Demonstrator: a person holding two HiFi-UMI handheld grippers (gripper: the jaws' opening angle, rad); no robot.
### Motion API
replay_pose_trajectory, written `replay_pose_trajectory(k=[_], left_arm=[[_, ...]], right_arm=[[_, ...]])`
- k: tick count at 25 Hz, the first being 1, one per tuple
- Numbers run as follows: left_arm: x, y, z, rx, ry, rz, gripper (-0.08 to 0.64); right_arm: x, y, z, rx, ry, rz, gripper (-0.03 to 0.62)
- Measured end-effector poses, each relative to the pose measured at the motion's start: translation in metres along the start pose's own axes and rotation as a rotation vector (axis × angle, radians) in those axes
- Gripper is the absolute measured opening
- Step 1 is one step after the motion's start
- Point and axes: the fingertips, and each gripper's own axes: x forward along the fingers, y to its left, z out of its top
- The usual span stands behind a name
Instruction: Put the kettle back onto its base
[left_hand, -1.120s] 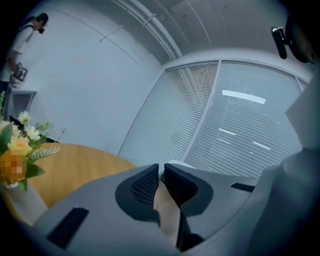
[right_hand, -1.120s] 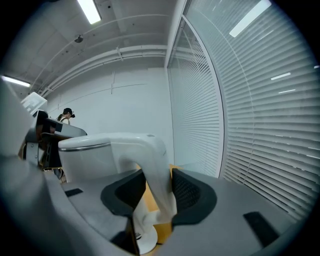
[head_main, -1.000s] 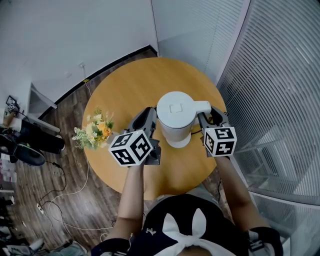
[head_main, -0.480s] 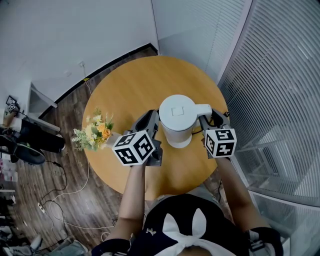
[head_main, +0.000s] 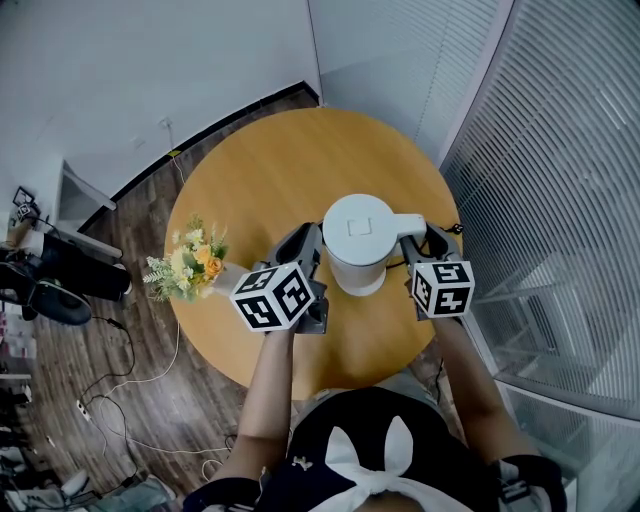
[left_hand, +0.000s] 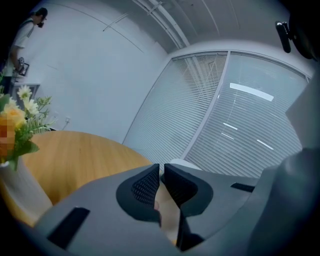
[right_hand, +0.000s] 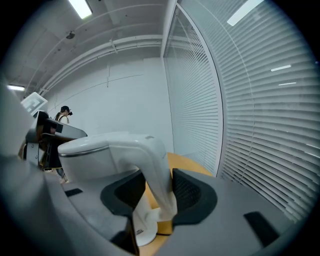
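Note:
A white electric kettle (head_main: 358, 228) stands low over the round wooden table (head_main: 260, 170), and its base is hidden beneath it in the head view. My right gripper (head_main: 418, 238) is shut on the kettle's curved handle (right_hand: 156, 170), with one pad on each side of it. In the right gripper view a wider white disc (right_hand: 142, 236) shows under the kettle (right_hand: 95, 155); I cannot tell whether the two touch. My left gripper (head_main: 308, 238) is shut and holds nothing, its tips close beside the kettle's left flank (left_hand: 182, 163).
A vase of yellow and white flowers (head_main: 190, 262) stands near the table's left edge, left of my left gripper. A glass wall with blinds (head_main: 560, 150) runs along the right. Cables (head_main: 130, 380) lie on the wooden floor at the left.
The kettle and both grippers have sunk toward the table. The right gripper's hold on the handle is the same.

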Motion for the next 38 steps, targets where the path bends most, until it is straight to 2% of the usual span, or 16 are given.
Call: replay_pose_trajectory(k=[38], left_arm=[[0.012, 0.013, -0.034, -0.023, 0.081, 0.016, 0.051]], right_arm=[[0.01, -0.006, -0.036, 0.004, 0.09, 0.02, 0.172]])
